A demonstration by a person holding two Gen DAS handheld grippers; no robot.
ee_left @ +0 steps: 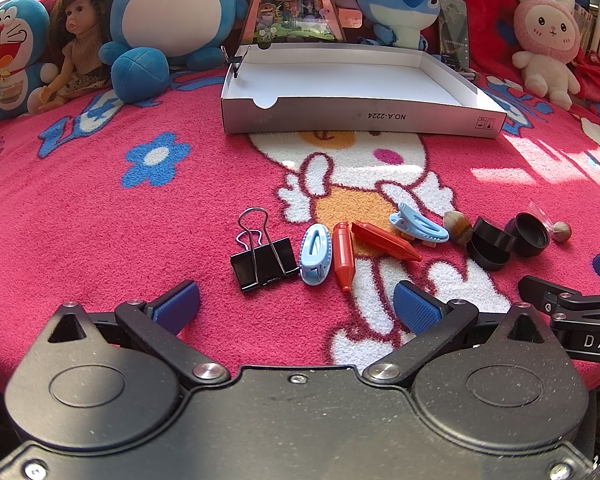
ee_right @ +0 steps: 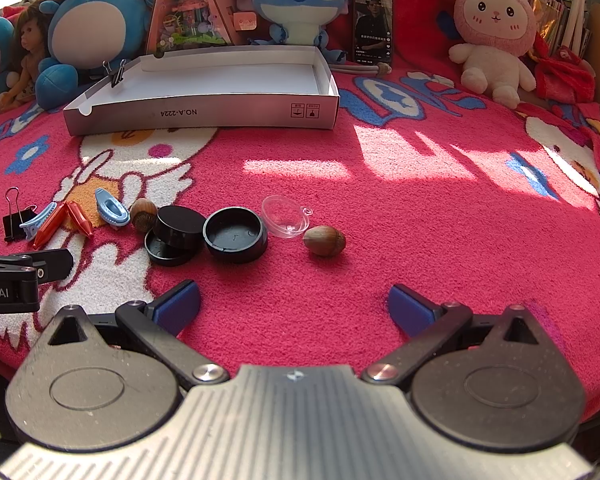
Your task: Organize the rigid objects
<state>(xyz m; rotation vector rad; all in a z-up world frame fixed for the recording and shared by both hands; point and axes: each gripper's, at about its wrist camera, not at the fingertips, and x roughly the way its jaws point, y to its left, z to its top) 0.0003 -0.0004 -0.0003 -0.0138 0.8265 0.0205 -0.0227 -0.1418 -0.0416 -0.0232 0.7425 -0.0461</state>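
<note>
both tools, left (ee_left: 296,300) and right (ee_right: 294,300), gape empty; the binder clip (ee_left: 265,262) looks light and stiff, best pinched across its black body

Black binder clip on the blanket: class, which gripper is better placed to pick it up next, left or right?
Left. The black binder clip lies just ahead of the open left gripper. For the right gripper, it sits far off to the side.

Home bedroom – plush toys (ee_left: 176,8), doll (ee_left: 78,36), cartoon blanket (ee_left: 100,208)
</note>
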